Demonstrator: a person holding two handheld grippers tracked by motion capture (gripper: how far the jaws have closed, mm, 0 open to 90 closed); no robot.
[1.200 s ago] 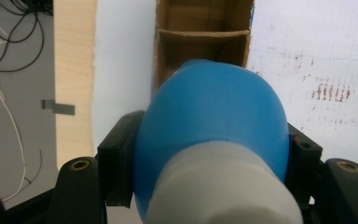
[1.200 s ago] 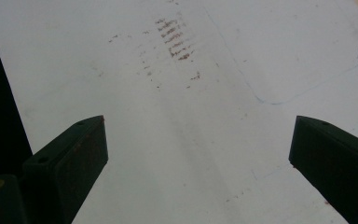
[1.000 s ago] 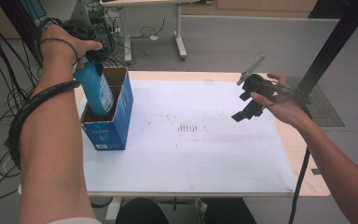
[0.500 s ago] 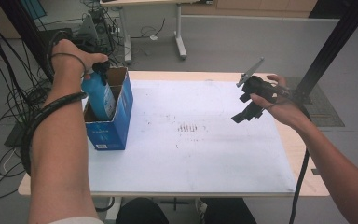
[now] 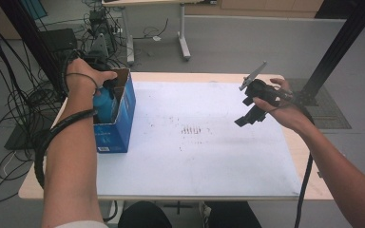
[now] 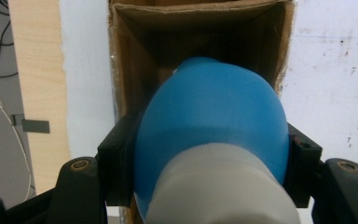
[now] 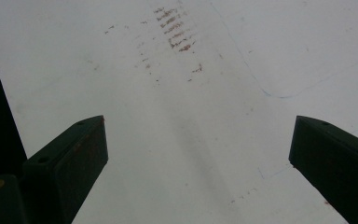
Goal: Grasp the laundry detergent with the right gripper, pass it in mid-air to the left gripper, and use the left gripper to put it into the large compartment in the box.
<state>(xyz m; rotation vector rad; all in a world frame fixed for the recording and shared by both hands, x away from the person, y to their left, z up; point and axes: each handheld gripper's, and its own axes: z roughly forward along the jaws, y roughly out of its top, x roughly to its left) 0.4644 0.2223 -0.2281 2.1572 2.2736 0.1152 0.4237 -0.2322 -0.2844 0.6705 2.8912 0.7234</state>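
Grey flooring strewn with cables surrounds a white-covered tabletop [image 5: 209, 156] in the high view. A blue cardboard box [image 5: 119, 124] is seen standing at the tabletop's left edge, with its top open. A blue bottle [image 5: 103, 102] is held upright, partly inside the box, by the left gripper [image 5: 105, 86], which is largely covered by the hand. The right gripper [image 5: 248, 116] is held above the right half of the tabletop, well apart from the box.

Left gripper view: the jaws are pressed against both sides of the blue bottle [image 6: 212, 126] just beyond its white cap [image 6: 221, 186], and the brown interior of the box [image 6: 135, 60] lies directly beyond it.

Right gripper view: the jaws are spread wide with nothing between them, above the stained white tabletop [image 7: 191, 93].

Judgement: the bottle is being lowered into the box. A good result calls for the bottle to be kept vertical and centred between the walls, and for the grip to be kept until the base is felt to rest on the box floor. Steadying of the box by the free gripper could prevent tipping.
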